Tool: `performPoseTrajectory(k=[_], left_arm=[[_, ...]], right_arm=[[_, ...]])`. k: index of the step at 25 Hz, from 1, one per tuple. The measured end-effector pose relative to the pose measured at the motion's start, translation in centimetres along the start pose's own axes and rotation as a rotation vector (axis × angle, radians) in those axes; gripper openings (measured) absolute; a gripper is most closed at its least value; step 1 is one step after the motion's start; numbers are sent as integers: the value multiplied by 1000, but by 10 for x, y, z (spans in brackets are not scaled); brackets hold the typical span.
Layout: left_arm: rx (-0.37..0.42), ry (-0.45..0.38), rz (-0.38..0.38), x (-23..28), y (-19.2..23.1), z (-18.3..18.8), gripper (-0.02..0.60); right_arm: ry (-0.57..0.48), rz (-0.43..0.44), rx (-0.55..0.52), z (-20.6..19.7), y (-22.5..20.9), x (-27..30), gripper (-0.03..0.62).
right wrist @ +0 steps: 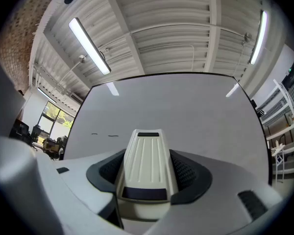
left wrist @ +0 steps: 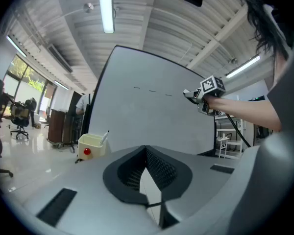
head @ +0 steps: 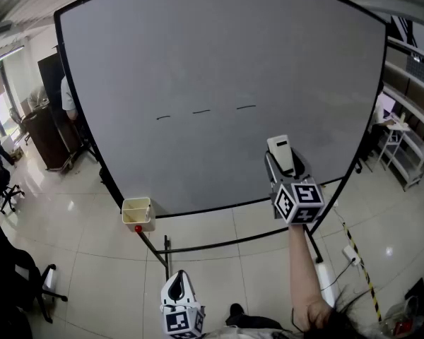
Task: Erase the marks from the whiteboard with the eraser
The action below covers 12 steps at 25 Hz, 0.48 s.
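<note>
A large whiteboard [head: 219, 69] on a stand fills the head view, with three short black dash marks [head: 201, 111] across its middle. My right gripper [head: 283, 162] is shut on a cream-white eraser [head: 280, 150], held in front of the board's lower right part, below and right of the marks. In the right gripper view the eraser [right wrist: 146, 163] sits between the jaws, and two marks [right wrist: 104, 135] show on the board to the left. My left gripper [head: 178, 288] hangs low near my body, away from the board; its jaws are shut with nothing between them [left wrist: 148, 177].
A cream tray box [head: 138, 212] with a red magnet and a marker hangs at the board's lower left corner. A brown cabinet [head: 46, 136] and a person stand left behind the board. White shelving [head: 406, 133] stands at the right. Office chairs [head: 3, 182] are at far left.
</note>
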State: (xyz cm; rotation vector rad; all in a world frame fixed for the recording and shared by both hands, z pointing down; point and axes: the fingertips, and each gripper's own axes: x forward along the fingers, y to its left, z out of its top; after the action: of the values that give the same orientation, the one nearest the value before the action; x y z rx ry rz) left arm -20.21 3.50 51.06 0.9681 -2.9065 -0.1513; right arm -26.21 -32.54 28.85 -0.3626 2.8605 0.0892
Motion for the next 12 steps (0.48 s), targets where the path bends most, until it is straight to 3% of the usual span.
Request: performPoseTrajectory(k=[5, 12], left_arm=[[-4, -57, 31, 40, -16, 23, -11], [13, -32, 74, 60, 1, 20, -11]], right_arm=[[-43, -17, 16, 17, -30, 69, 270], [-61, -88, 47, 10, -38, 105, 270]])
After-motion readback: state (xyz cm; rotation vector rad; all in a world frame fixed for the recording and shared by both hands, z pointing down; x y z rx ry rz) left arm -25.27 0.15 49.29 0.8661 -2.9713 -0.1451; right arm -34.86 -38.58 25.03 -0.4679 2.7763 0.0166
